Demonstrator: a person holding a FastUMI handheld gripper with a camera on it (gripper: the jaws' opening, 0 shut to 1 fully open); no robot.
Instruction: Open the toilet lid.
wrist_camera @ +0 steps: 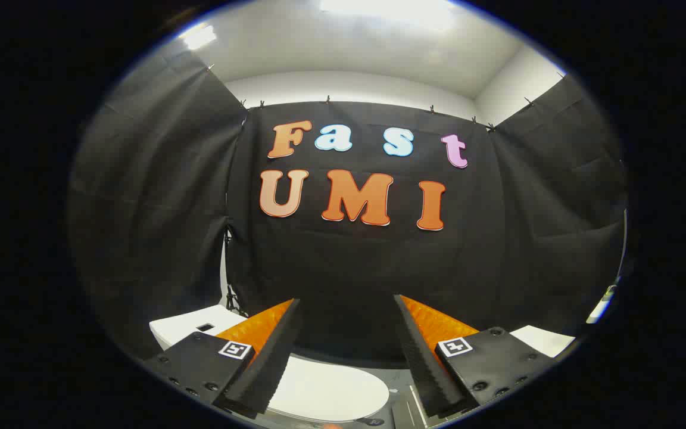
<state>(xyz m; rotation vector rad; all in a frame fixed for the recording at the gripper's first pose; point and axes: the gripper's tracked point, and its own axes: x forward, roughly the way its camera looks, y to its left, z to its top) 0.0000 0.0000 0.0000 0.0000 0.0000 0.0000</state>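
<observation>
A white toilet stands low in front of the black booth wall. Its oval lid (325,390) lies flat and closed, just below and between my fingers. The white tank (191,325) sits behind the left finger, toward the left. My gripper (348,305) is held above the toilet, level and pointing at the wall. It is open, with a wide gap and nothing between the fingers. Neither finger touches the lid.
Black cloth hangs close on the left, back and right sides. A white flat surface (542,339) shows behind the right finger. A grey floor strip (402,405) lies right of the lid.
</observation>
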